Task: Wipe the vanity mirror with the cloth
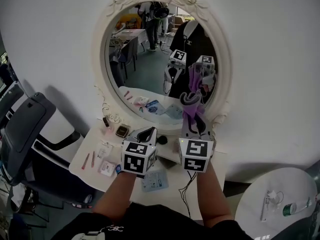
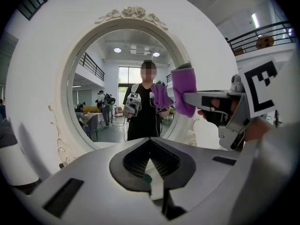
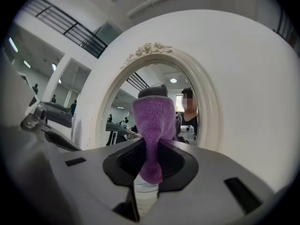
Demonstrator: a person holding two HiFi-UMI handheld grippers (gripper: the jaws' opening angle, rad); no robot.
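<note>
The oval vanity mirror [image 1: 145,69] in its ornate white frame [image 1: 100,91] stands on the white vanity table [image 1: 82,166]. My right gripper [image 1: 194,126] is shut on a purple cloth [image 1: 191,104], which sticks up in front of the mirror's lower right rim. In the right gripper view the cloth [image 3: 152,125] rises from between the jaws [image 3: 150,168], with the mirror [image 3: 124,111] behind it. My left gripper [image 1: 147,134] hovers at the mirror's lower edge; its jaws [image 2: 151,172] are shut and hold nothing. The left gripper view also shows the cloth [image 2: 184,90] and the right gripper [image 2: 225,111].
Small cosmetics [image 1: 106,149] and a flat packet [image 1: 154,180] lie on the vanity top. A black chair [image 1: 27,129] stands at the left. A round white table [image 1: 295,184] with a bottle [image 1: 295,207] sits at the lower right. A cable [image 1: 187,194] hangs off the front edge.
</note>
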